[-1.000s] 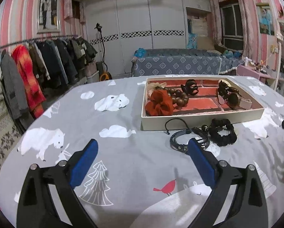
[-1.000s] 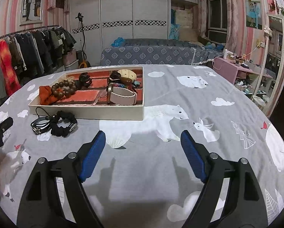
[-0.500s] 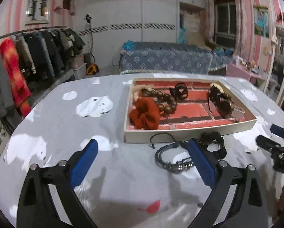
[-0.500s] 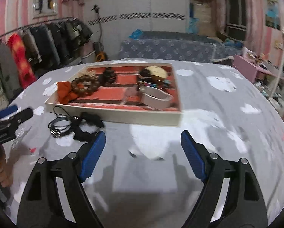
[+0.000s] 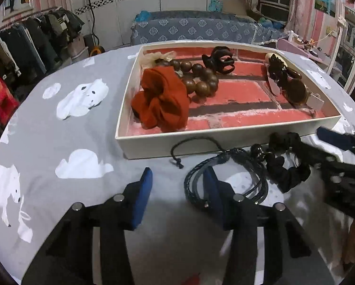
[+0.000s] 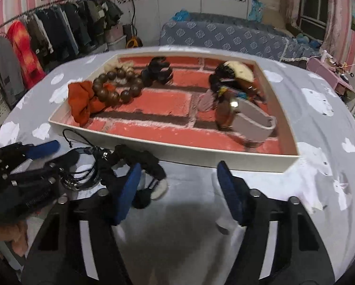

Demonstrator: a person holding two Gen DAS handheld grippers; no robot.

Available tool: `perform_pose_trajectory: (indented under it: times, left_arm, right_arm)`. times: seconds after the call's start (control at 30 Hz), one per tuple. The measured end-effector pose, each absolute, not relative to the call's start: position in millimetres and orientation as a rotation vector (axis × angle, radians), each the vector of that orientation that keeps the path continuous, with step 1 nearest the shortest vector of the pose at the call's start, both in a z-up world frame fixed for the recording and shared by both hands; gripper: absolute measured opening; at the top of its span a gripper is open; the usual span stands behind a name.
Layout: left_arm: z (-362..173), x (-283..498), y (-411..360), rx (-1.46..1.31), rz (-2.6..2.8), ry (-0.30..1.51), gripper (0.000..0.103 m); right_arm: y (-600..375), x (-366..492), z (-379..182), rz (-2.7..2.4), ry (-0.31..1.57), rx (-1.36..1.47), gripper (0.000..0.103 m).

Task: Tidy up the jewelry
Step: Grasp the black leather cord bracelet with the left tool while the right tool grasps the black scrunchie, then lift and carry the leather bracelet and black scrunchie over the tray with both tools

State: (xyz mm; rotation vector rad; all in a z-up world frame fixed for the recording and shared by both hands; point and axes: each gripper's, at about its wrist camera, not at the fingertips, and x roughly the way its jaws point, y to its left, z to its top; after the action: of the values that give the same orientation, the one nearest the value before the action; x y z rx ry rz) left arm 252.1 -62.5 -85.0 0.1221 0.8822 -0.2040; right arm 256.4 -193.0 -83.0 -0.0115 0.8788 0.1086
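Observation:
A white tray (image 5: 225, 142) with a red brick-pattern floor holds an orange scrunchie (image 5: 162, 102), a brown bead bracelet (image 5: 196, 76), a black hair claw (image 5: 221, 60) and a watch (image 6: 246, 118). In front of the tray lie a dark braided cord bracelet (image 5: 227, 178) and a black scrunchie (image 5: 286, 163). My left gripper (image 5: 178, 180) is open, its right finger resting on the near side of the cord bracelet. My right gripper (image 6: 178, 173) is open, its left finger at the black scrunchie (image 6: 139, 159). Each gripper also shows at the edge of the other's view.
The table wears a grey cloth (image 5: 77, 128) with white bears and clouds. Behind it stand a clothes rack (image 6: 49, 30) at the left, a blue patterned bed (image 6: 225, 35) and a pink side table (image 6: 336, 76) at the right.
Both grippers have moved forward and down toward the loose jewelry in front of the tray. The left gripper's jaws have narrowed somewhat. The bracelet and black scrunchie now lie at the fingertips.

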Motion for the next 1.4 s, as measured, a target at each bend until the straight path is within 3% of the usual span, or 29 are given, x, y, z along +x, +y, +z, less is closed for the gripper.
perform_pose_trajectory:
  times: [0.07,0.1,0.17,0.2,0.43,0.6,0.67,0.73,1.0,1.4]
  left_arm:
    - [-85.9,253.0,-62.9,0.118,-0.211,0.884,0.038]
    - [-86.0,252.4,-63.8,0.122,-0.215,0.881,0.035]
    - [-84.6,251.4,-66.4,0.128,-0.221,0.874,0.013]
    - [-83.7,250.5,-66.3,0.128,-0.215,0.866,0.011]
    - [-37.7,221.4,-46.2,0.047,-0.22,0.726,0.008]
    - [16.1,159.6,-31.8,-0.023,-0.237,0.479,0.008]
    - [17.7,135.4,-38.2,0.024,-0.194,0.383,0.008]
    - [10.4,124.8,-44.9,0.048,-0.187,0.355,0.008]
    - [-22.9,121.6,-56.5,0.044,-0.199,0.419,0.008]
    - [-11.5,116.0,-56.4,0.036,-0.208,0.4,0.008]
  right_arm:
    - [-188.8,263.1,-93.6,0.103,0.919,-0.021,0.043]
    - [-187.9,264.9,-97.6,0.107,0.931,-0.019,0.043]
    - [-187.6,264.8,-97.1,0.123,0.926,-0.02,0.023]
    - [-186.9,265.2,-97.1,0.136,0.925,-0.021,0.019]
    - [-199.0,237.7,-61.9,0.183,0.801,0.031,0.019]
    - [-223.0,172.4,0.7,0.224,0.525,-0.005,0.019]
    - [-232.9,149.4,11.1,0.199,0.443,-0.046,0.004]
    - [-246.7,133.7,10.0,0.161,0.405,-0.049,0.004]
    - [-276.0,124.7,-25.9,0.141,0.489,0.01,0.003]
    - [-279.4,115.1,-21.3,0.16,0.479,0.055,0.003]
